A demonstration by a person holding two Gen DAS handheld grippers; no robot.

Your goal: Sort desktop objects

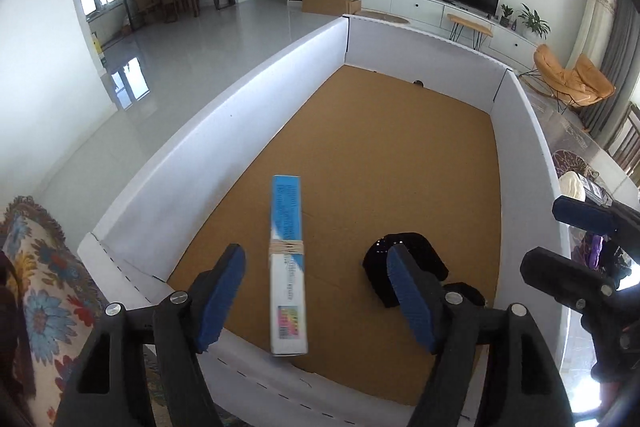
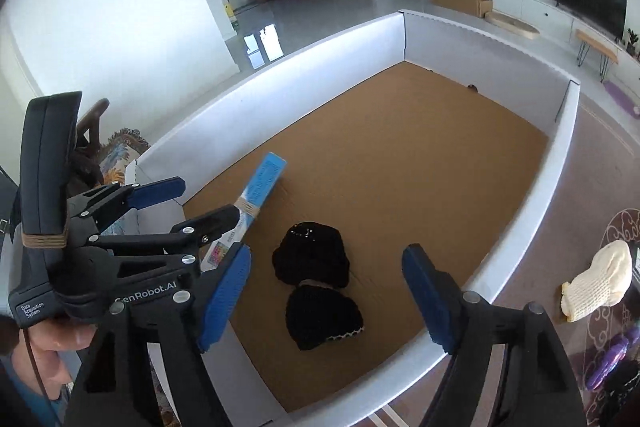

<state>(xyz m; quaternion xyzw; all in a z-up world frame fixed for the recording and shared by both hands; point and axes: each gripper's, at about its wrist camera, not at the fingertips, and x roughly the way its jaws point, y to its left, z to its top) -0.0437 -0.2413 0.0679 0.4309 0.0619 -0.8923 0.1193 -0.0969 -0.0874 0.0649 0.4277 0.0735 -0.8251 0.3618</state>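
- Left tongs: jaws wide apart, nothing clamped. The long blue-and-white box sits in the gap between the blue pads, but neither pad touches it.
- Right tongs: jaws wide apart too, empty. The two black knitted items show through the gap and are not touched.
- Box lies on the brown cardboard floor of the white-walled tray, long axis running 6 to 12 in the left wrist view. One rubber band is wrapped around its middle. Its near end overhangs the tray's front wall in the picture; cannot tell if it rests on it.
- Black knitted items: count 2, side by side and touching. Near one has a pale patterned trim at its lower edge, far one sits at 12 of it. Both at 3 of the box.
- In the left wrist view the right pad covers much of the black items, so their shapes are hard to read there.
- One cream knitted item lies outside the tray at 3, on the patterned desk surface.
- Purple object at 4, cut off by the frame edge; cannot identify it.
- Small dark spot by the tray's far wall, too small to make out.
- Print on the box is blurred, unreadable.
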